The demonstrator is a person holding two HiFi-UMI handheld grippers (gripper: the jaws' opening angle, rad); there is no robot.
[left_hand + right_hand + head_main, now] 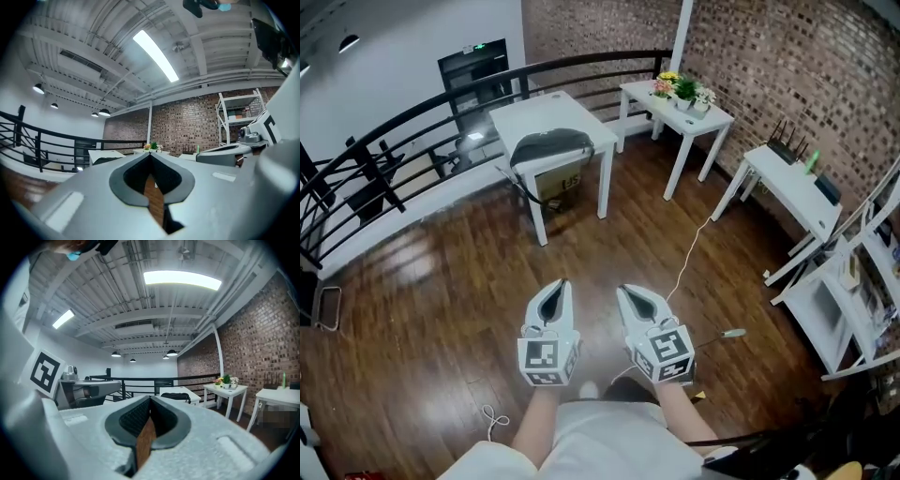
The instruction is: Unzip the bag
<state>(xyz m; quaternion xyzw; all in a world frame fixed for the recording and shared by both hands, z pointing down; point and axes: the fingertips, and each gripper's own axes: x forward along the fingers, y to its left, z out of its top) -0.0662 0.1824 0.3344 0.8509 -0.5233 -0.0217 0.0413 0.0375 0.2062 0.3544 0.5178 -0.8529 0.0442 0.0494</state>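
A dark grey bag (548,148) lies on a white table (581,114) across the room, far from both grippers. In the right gripper view the bag (174,395) shows small on that table. My left gripper (560,284) and right gripper (623,291) are held side by side above the wooden floor, close to my body and pointing toward the table. Both are shut with nothing between the jaws. The left gripper (150,154) and the right gripper (150,398) show their tips meeting, with only floor seen through the gap behind them.
A black railing (412,122) curves along the left and back. A second white table with flower pots (680,92) stands by the brick wall, a third (787,178) and a white shelf rack (848,291) at the right. A white cable (689,253) runs over the floor. A cardboard box (562,183) sits under the bag's table.
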